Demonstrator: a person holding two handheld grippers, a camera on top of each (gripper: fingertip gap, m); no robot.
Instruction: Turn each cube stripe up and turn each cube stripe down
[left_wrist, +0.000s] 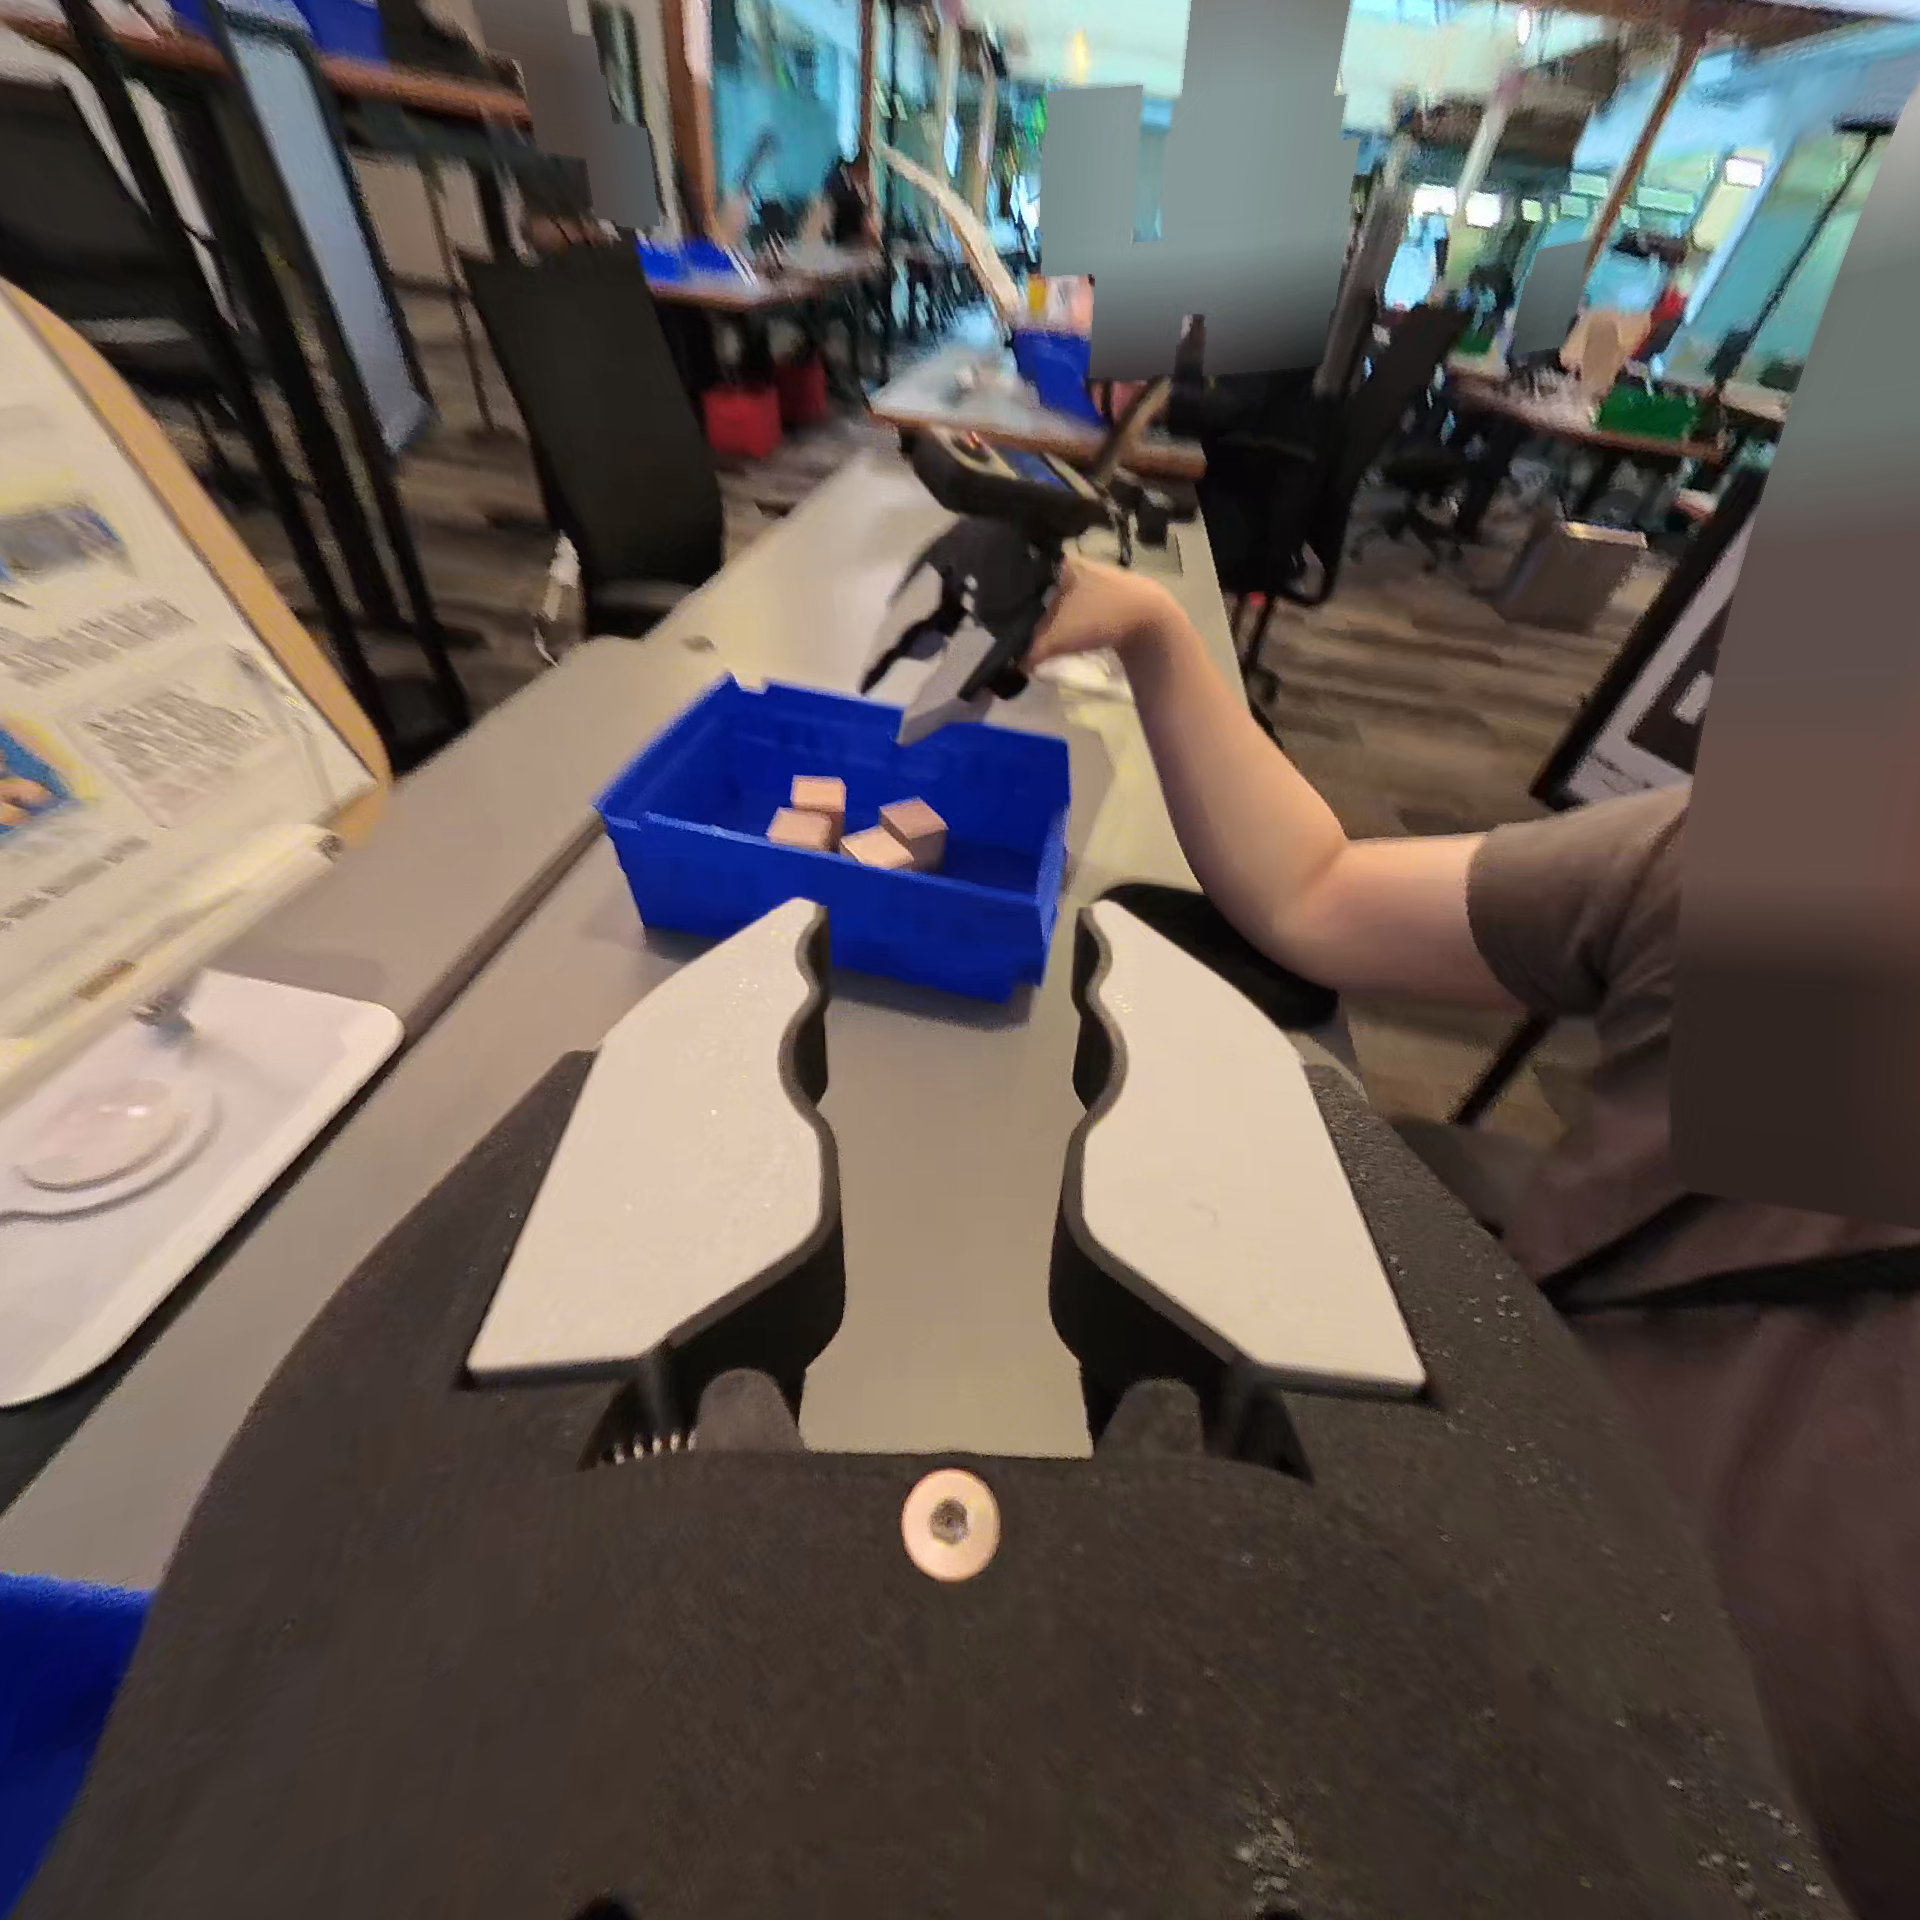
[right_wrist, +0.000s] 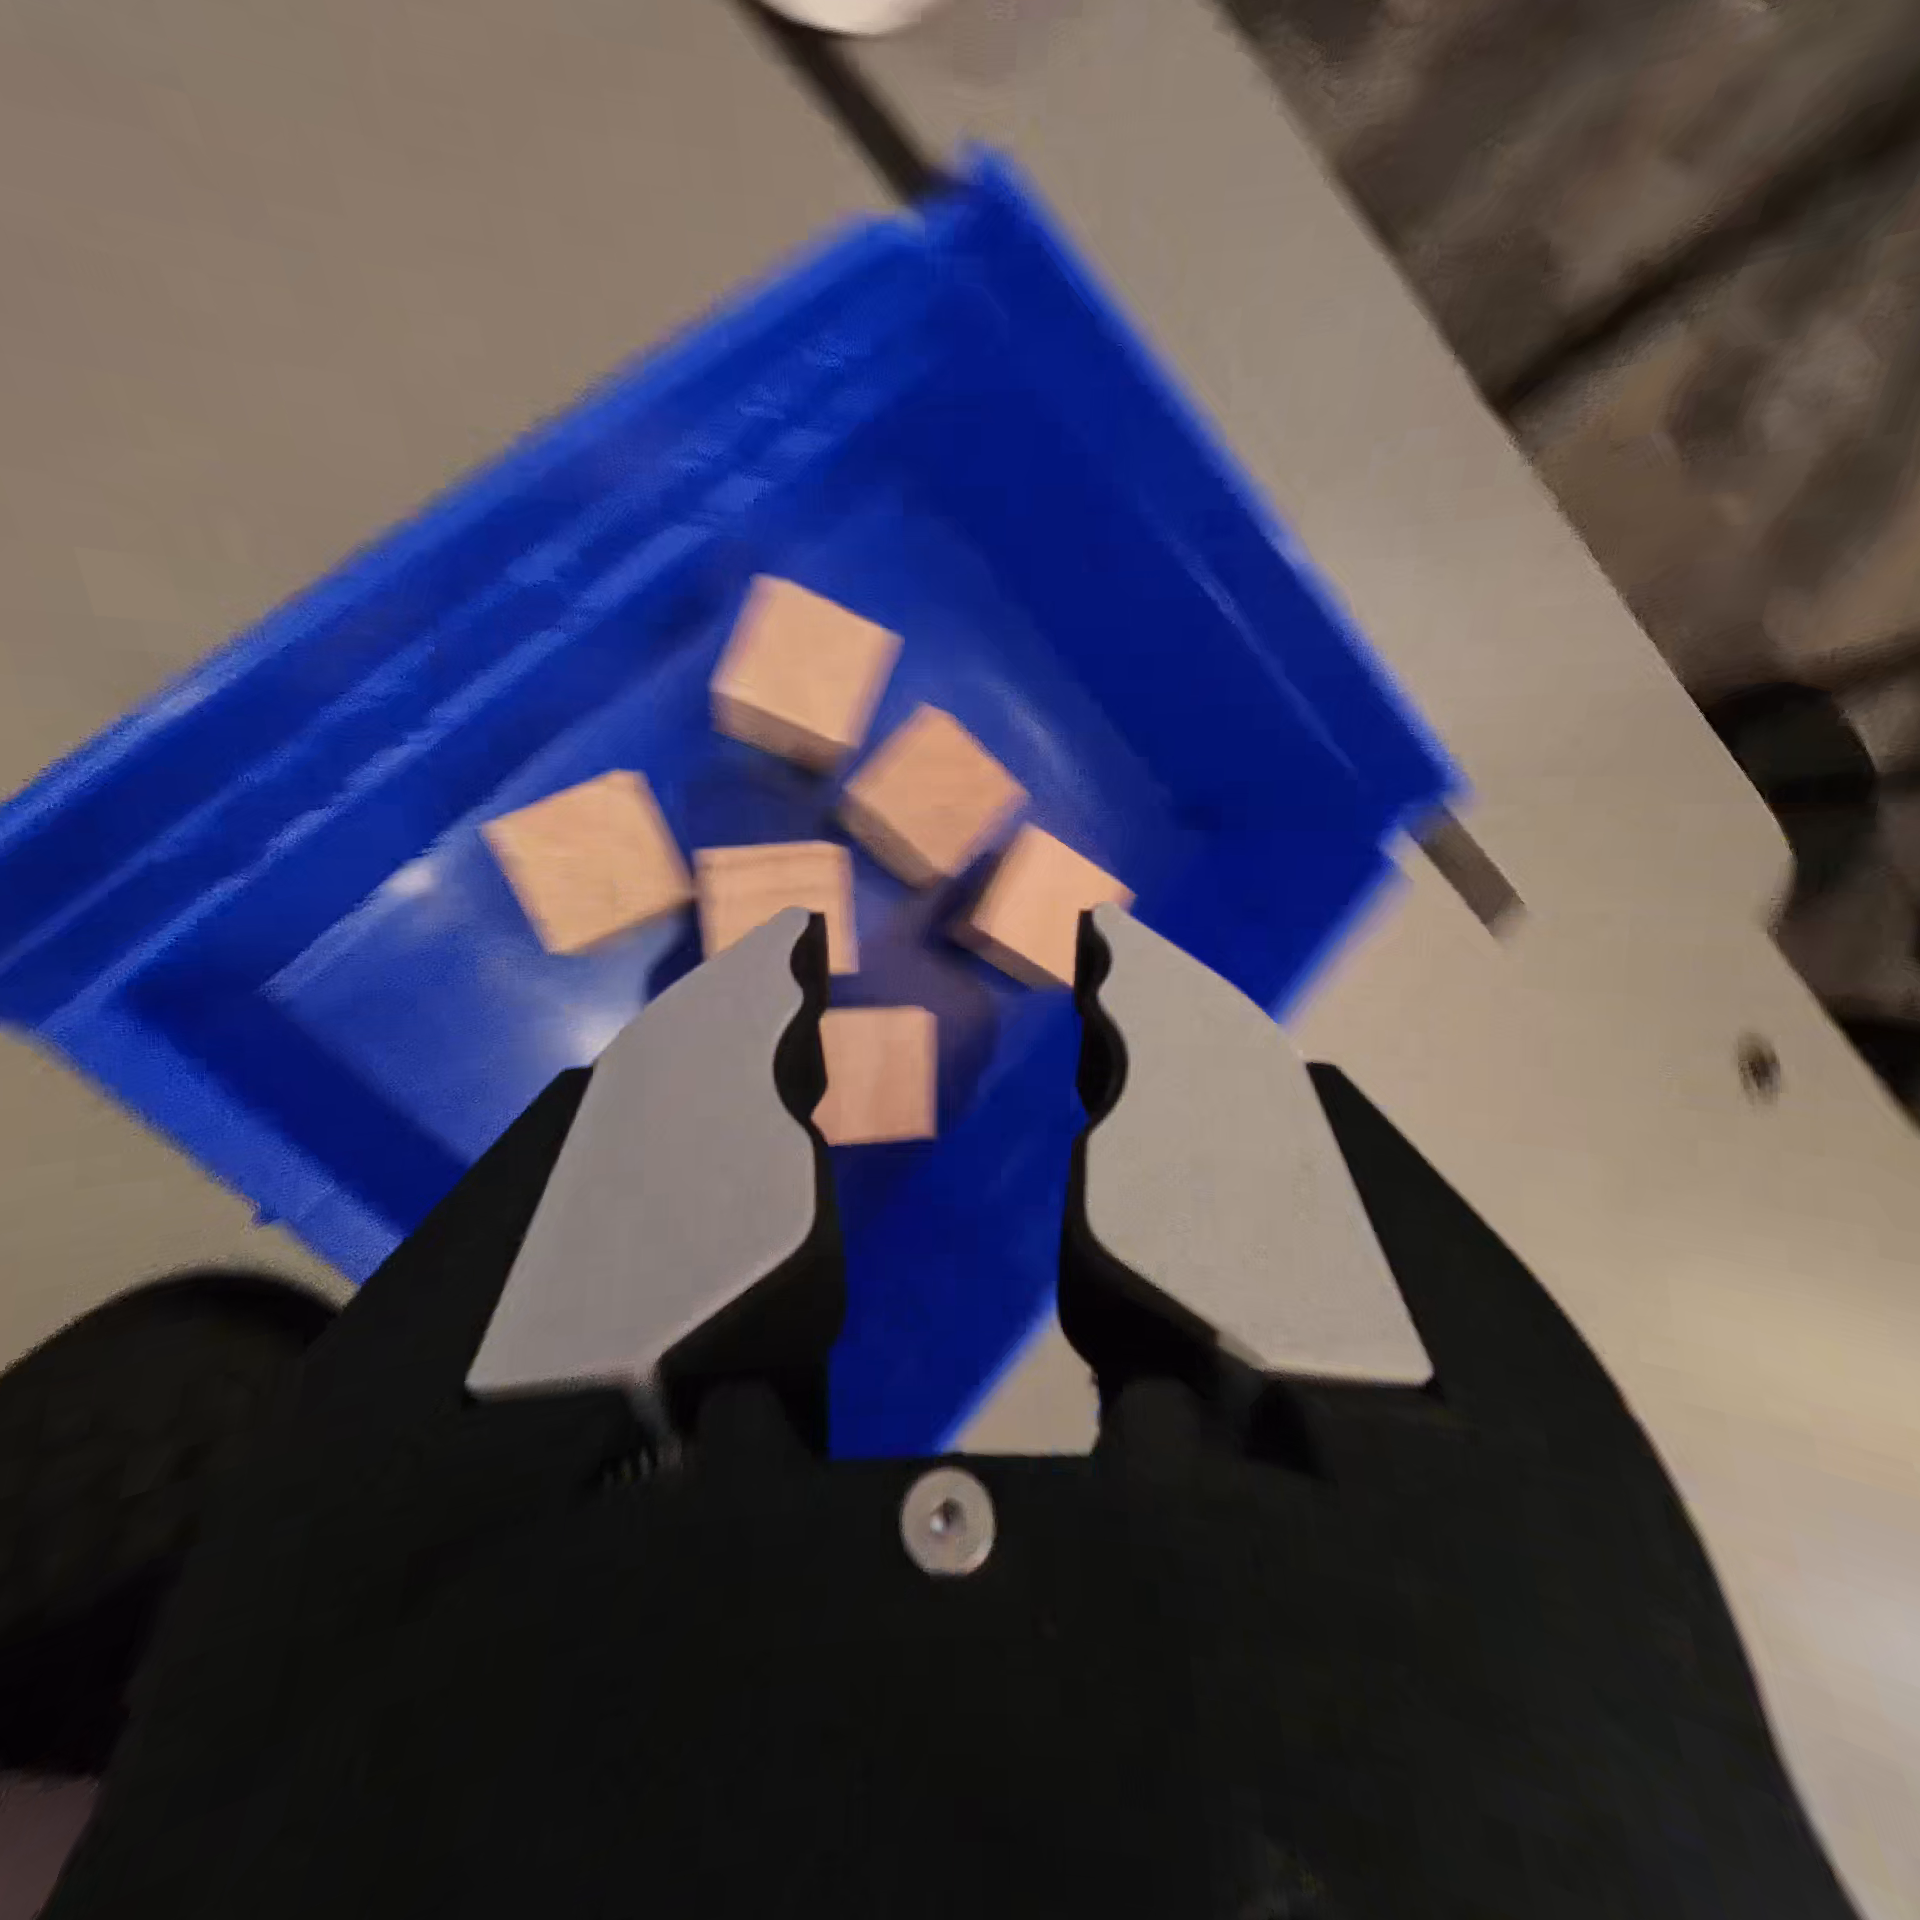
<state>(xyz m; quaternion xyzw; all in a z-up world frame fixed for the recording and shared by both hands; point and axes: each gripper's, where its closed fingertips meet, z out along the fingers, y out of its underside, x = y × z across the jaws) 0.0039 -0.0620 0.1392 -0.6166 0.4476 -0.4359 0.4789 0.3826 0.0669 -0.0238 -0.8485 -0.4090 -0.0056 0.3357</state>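
A blue bin (left_wrist: 727, 894) stands on the grey table and holds several small wooden cubes (left_wrist: 862, 826). In the right wrist view the bin (right_wrist: 416, 665) is seen from above, blurred, with several cubes (right_wrist: 805, 670) on its floor; no stripe shows on their visible faces. My right gripper (right_wrist: 951, 920) is open and empty above the bin, one cube (right_wrist: 883, 1075) lying between its fingers farther down. It also shows in the left wrist view (left_wrist: 940, 712) over the bin's far wall. My left gripper (left_wrist: 951, 914) is open and empty, short of the bin's near wall.
A white tray with a clear round lid (left_wrist: 156, 1132) lies at the left, beside a standing poster board (left_wrist: 125, 675). A person's bare arm (left_wrist: 1247, 831) reaches in from the right. A black office chair (left_wrist: 603, 436) stands beyond the table. The table edge (right_wrist: 1558, 644) runs right of the bin.
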